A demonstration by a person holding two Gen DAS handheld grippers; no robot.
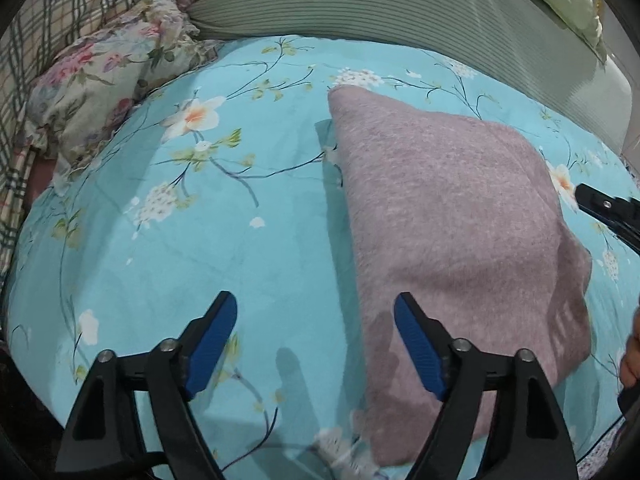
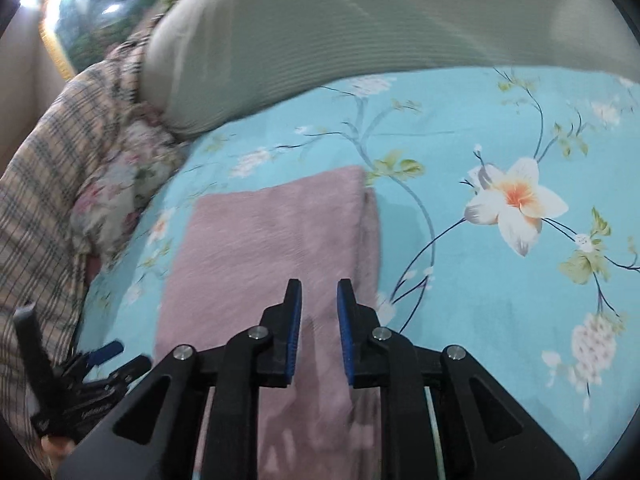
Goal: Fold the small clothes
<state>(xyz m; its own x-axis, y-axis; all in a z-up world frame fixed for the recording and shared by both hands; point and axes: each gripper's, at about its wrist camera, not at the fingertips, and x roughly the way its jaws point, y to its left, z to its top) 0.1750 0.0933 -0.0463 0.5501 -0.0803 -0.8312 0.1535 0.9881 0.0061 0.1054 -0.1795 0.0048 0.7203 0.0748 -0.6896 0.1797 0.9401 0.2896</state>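
A folded mauve knit garment (image 1: 452,216) lies flat on the turquoise floral bedsheet (image 1: 224,240). My left gripper (image 1: 316,316) is open and empty above the garment's left edge, its right finger over the cloth. In the right wrist view the same garment (image 2: 272,240) lies ahead and below. My right gripper (image 2: 319,300) hovers over its near part with the jaws a narrow gap apart, holding nothing. The left gripper (image 2: 96,364) shows at the lower left there, and the right gripper's tip (image 1: 600,204) shows at the right edge of the left wrist view.
A floral pillow (image 1: 104,92) and a plaid blanket (image 1: 48,20) lie at the left. A ribbed green cushion (image 1: 360,4) runs along the back of the bed. The sheet (image 2: 500,300) stretches right of the garment.
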